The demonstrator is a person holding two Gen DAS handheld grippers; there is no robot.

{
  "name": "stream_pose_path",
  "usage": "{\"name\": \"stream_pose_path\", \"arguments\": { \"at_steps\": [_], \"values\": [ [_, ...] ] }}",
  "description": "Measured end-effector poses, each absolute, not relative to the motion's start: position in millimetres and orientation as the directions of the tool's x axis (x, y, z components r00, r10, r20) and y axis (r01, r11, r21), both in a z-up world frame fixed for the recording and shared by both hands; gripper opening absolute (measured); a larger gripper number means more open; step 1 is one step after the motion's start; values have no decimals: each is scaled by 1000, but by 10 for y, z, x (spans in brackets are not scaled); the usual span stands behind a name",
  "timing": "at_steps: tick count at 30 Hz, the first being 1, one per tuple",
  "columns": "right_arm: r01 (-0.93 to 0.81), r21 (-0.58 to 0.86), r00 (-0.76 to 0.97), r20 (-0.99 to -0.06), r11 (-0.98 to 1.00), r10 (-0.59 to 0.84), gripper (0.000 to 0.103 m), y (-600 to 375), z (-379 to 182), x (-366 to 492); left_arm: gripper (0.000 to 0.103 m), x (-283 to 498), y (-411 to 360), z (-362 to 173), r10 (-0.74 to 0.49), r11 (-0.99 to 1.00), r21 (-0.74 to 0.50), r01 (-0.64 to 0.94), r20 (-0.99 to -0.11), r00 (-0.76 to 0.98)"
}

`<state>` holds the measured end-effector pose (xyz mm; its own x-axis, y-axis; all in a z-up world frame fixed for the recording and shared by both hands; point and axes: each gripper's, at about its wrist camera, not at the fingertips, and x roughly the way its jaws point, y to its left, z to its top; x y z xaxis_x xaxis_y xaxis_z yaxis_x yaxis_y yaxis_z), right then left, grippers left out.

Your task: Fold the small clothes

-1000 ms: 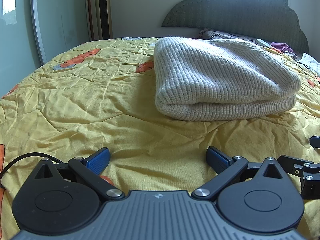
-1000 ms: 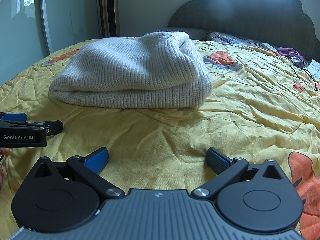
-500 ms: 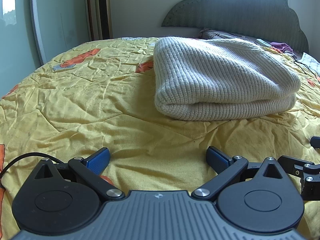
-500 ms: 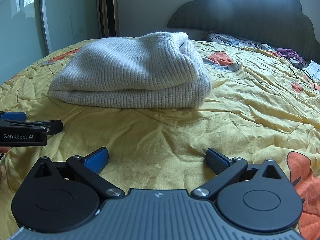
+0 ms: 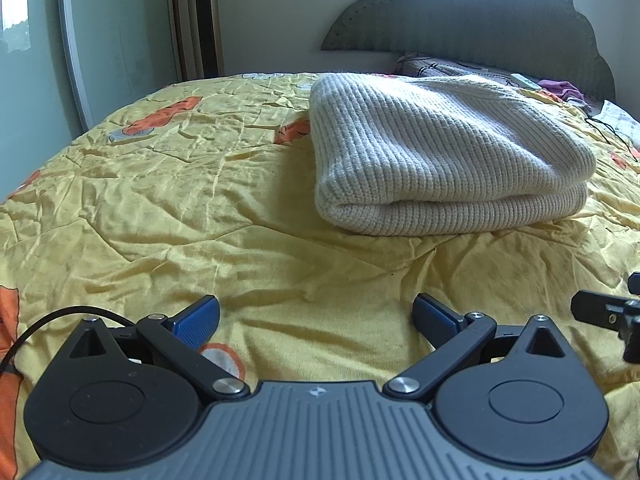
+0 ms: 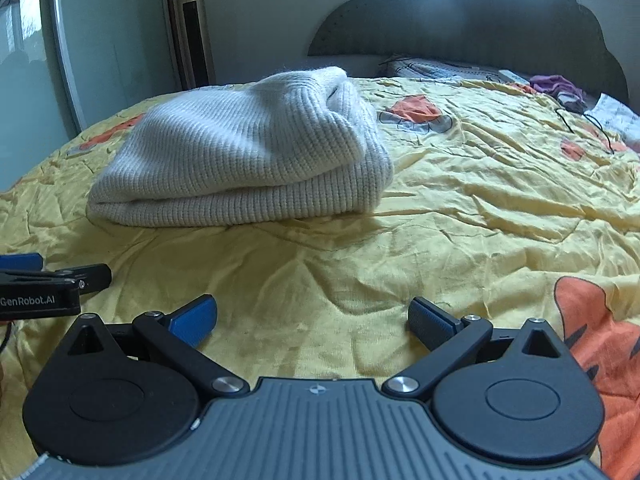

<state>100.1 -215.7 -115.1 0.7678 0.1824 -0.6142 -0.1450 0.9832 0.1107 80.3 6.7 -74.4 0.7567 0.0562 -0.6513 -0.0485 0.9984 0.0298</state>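
I'm working in a home bedroom: in front of me spreads a bed under a wrinkled yellow quilt (image 5: pixel 168 208) printed with orange cartoon figures, and a dark padded headboard (image 5: pixel 480 24) with a scalloped, cloud-like top stands against the far wall. At the head end I see a patterned pillow (image 6: pixel 436 70), a purple piece of cloth (image 6: pixel 554 84) and a thin black cable (image 6: pixel 592 124) lying loose on the quilt. To the left a tall tower-style appliance (image 5: pixel 206 20) stands in the corner beside a frosted glass panel (image 6: pixel 108 40) with flower decals, all in soft daylight
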Motion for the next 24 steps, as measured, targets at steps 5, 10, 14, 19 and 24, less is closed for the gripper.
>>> {"name": "stream_pose_path", "arguments": {
  "at_steps": [5,10,14,19,24],
  "values": [
    [-135,146,766,-612,980,196,103,-2210,-1096,997,103,791,58,-738,63,998,31,-57,-654,754],
    [-147,138,764,-613,979,201,103,-2176,-1084,985,103,800,53,-753,64,998,29,-59,-658,751],
    [-156,115,766,-613,981,194,103,-2132,-1088,980,103,801,59,-768,59,998,26,-55,-660,749],
    [-160,97,770,-611,982,185,103,-2113,-1086,975,103,797,47,-775,58,998,32,-50,-657,752],
    [-164,70,774,-609,984,172,103,-2097,-1099,965,103,797,46,-774,56,998,30,-48,-657,752]
  ]
}}
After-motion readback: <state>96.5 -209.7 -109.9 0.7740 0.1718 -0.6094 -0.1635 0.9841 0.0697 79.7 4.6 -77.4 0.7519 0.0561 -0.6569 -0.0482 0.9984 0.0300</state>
